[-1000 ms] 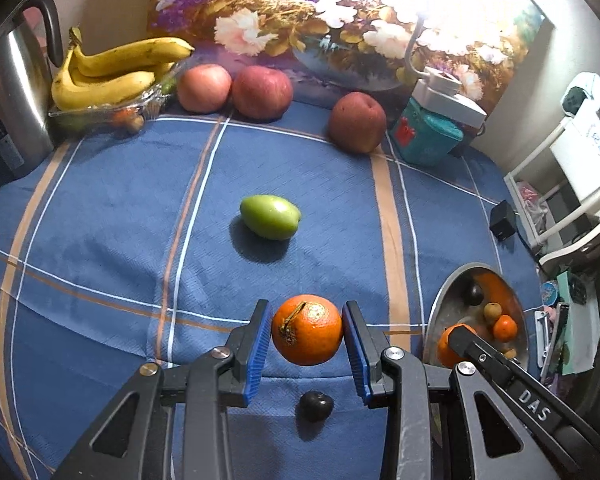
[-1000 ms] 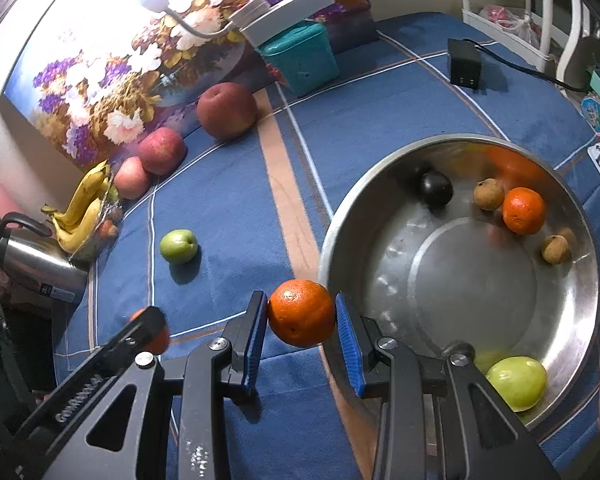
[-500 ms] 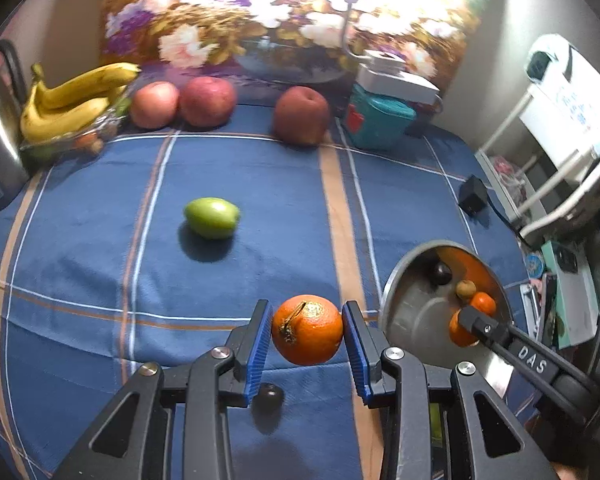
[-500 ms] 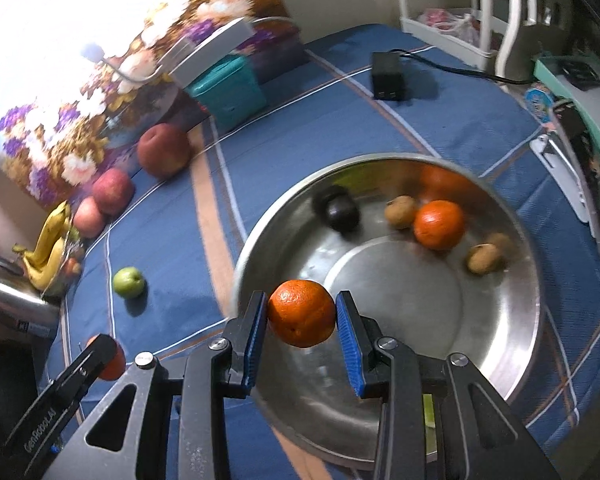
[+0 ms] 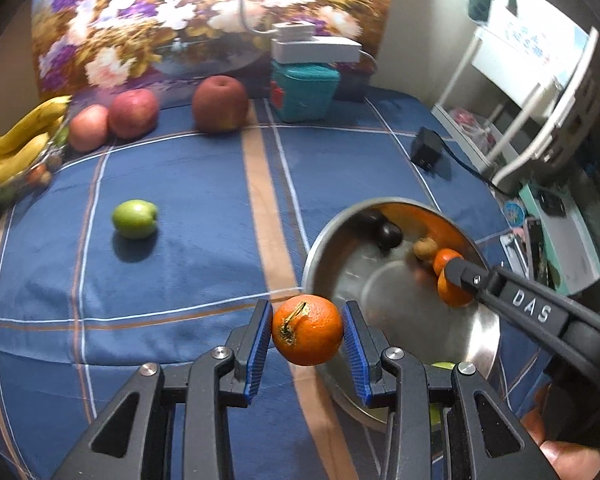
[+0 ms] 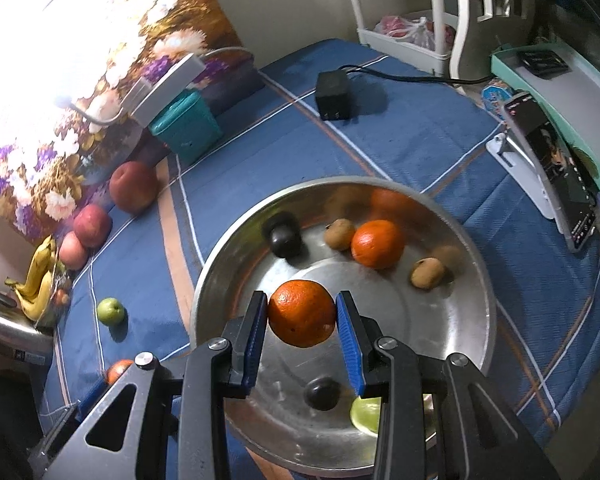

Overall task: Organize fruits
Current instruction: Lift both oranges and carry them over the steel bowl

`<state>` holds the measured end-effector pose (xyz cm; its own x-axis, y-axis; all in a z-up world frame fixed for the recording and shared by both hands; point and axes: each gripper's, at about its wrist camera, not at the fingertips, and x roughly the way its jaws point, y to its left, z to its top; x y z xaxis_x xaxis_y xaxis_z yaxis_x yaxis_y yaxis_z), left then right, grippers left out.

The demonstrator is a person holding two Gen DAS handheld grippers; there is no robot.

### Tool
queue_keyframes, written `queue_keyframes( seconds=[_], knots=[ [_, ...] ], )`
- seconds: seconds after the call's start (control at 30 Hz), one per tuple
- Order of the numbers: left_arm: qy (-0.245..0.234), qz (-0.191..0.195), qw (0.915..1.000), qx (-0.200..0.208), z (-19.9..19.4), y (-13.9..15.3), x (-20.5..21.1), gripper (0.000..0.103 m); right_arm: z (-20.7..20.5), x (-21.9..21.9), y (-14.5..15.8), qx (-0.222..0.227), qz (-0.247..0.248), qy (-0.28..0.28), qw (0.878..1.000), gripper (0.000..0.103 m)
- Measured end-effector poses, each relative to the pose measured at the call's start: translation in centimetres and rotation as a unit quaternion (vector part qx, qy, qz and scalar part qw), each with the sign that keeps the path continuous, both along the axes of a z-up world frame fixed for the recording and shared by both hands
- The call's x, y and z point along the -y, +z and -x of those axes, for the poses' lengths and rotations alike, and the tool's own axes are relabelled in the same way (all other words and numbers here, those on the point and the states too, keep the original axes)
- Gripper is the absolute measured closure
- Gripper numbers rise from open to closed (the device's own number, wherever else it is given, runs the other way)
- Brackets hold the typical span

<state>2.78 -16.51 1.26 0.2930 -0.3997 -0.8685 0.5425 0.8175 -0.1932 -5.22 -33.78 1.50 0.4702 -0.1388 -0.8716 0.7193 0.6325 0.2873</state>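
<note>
Your left hand-held gripper and right hand-held gripper each clamp a round orange mandarin, the left-held mandarin beside the round steel bowl and the right-held mandarin over it, ready to drop.

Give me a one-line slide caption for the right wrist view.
Right gripper holds an orange above a steel bowl already containing another orange and small fruits.

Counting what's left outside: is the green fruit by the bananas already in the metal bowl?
No, the green fruit lies on the blue cloth, apart from the metal bowl.
</note>
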Motion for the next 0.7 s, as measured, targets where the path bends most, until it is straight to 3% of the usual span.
queue_keyframes(
  seconds=[0.3, 0.7],
  knots=[
    [-0.036, -0.023, 0.9991, 0.002, 1.6, -1.3, 2.5, 0.064, 1.3, 1.0, 0.5, 0.007, 0.01, -0.024, 1.0, 0.066],
    [-0.063, -0.034, 0.9974, 0.0, 2.3, -3.0, 4.2, 0.064, 1.0, 1.0, -0.3, -0.004, -0.001, -0.016, 1.0, 0.066]
  ],
)
